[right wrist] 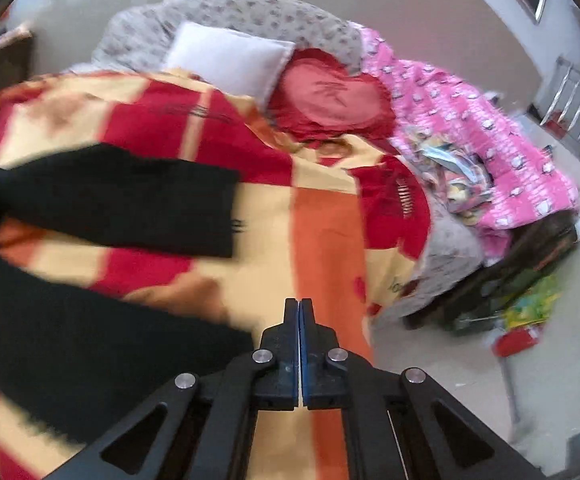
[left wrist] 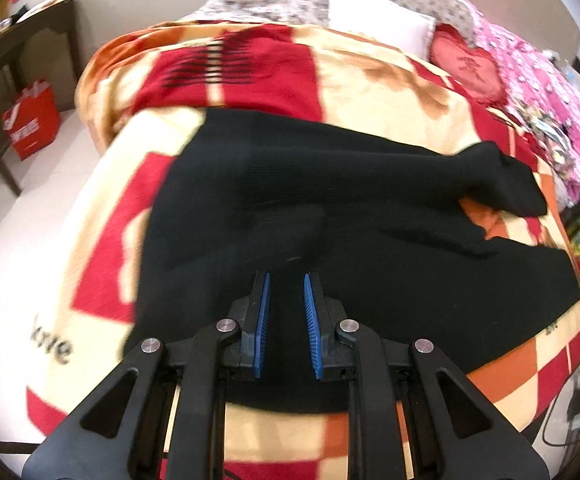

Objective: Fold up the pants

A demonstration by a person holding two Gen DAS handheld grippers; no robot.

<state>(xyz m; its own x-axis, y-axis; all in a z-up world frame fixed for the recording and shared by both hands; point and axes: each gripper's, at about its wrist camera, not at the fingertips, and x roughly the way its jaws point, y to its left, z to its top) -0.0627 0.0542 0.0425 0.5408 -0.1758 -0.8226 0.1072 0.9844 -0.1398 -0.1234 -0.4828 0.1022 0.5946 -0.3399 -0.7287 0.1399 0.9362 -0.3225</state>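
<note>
Black pants (left wrist: 330,208) lie spread on a red, cream and orange checked blanket (left wrist: 370,76) on a bed. In the left wrist view my left gripper (left wrist: 286,280) is open with blue pads, above the near part of the pants, holding nothing. In the right wrist view the two pant legs (right wrist: 121,204) reach in from the left, one farther, one nearer (right wrist: 89,344). My right gripper (right wrist: 299,304) is shut and empty, over the blanket (right wrist: 322,216) just right of the nearer leg's end.
A white pillow (left wrist: 378,16), a red heart cushion (left wrist: 470,68) and a pink quilt (left wrist: 550,92) lie at the bed's head and right side. A dark wooden table (left wrist: 5,64) and a red bag (left wrist: 31,120) stand left of the bed. Clutter lies on the floor (right wrist: 522,308) at the right.
</note>
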